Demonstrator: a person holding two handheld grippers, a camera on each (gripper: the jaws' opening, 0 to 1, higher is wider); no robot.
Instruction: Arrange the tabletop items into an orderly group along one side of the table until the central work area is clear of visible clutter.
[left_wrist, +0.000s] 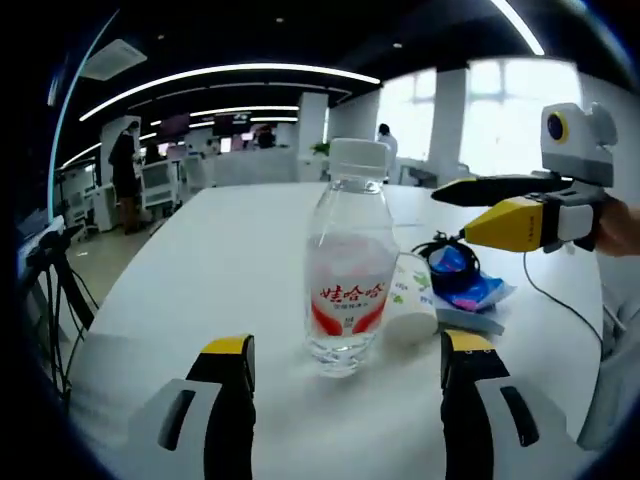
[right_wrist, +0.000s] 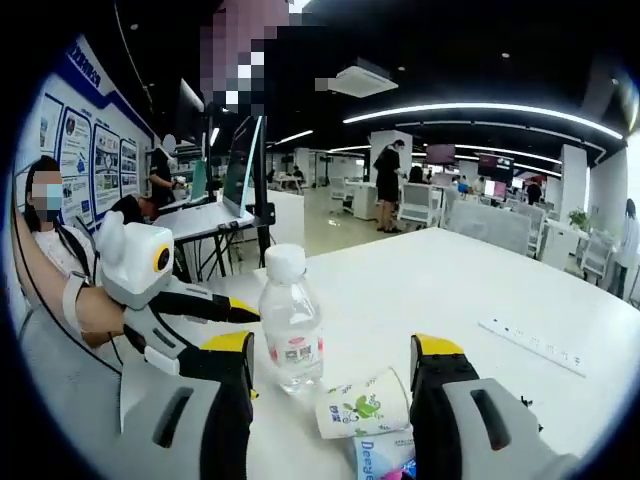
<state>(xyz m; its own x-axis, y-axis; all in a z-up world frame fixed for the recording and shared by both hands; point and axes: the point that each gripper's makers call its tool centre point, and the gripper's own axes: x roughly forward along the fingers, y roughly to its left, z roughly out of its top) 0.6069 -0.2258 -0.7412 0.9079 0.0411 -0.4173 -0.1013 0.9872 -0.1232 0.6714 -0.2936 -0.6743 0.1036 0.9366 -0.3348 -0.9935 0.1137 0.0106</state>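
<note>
Paper cup (left_wrist: 412, 300): lying on its side, left part hidden behind the water bottle (left_wrist: 347, 270). Blue packet (right_wrist: 385, 455): cut off by the lower edge in right gripper view, print only partly legible. Bottle label text too small to read there. Black cable (left_wrist: 440, 246) tangled, ends not traceable.

A white table (left_wrist: 220, 260) is carrying an upright water bottle (left_wrist: 348, 280), a paper cup (left_wrist: 412, 298) lying beside it, blue packets (left_wrist: 468, 292), a black cable (left_wrist: 440, 245) and a white power strip (right_wrist: 530, 345).
</note>
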